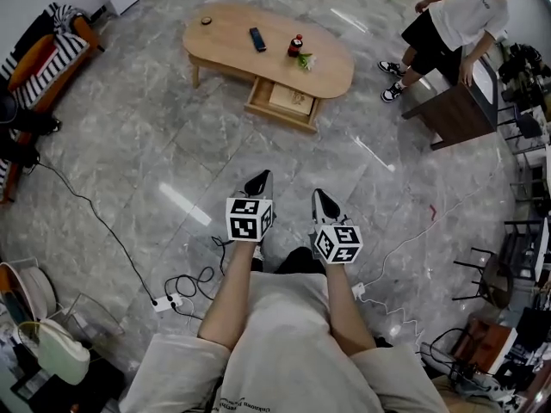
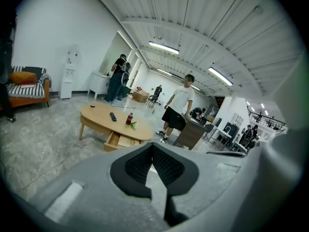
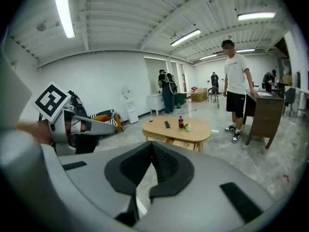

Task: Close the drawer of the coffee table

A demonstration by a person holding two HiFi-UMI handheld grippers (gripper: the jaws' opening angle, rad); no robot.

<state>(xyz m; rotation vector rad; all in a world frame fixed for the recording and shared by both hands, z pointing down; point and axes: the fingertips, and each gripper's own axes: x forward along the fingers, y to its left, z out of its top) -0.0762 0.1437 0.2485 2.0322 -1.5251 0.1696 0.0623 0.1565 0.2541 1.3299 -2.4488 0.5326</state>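
An oval wooden coffee table [image 1: 224, 37] stands far ahead on the grey marble floor. Its drawer [image 1: 284, 103] is pulled out toward me, with a flat light thing inside. The table [image 2: 99, 118] and open drawer [image 2: 118, 140] show small in the left gripper view. The right gripper view has the table [image 3: 193, 129] and its drawer [image 3: 182, 143] too. My left gripper [image 1: 258, 182] and right gripper [image 1: 325, 201] are held side by side close to my body, well short of the table. Both are shut and hold nothing.
On the tabletop lie a remote [image 1: 257, 39], a small bottle [image 1: 295, 46] and a round item [image 1: 206, 21]. A person [image 1: 452, 20] stands by a dark desk [image 1: 461, 101] at the right. A striped sofa [image 1: 43, 54] is at the left; cables and a power strip [image 1: 170, 300] lie near my feet.
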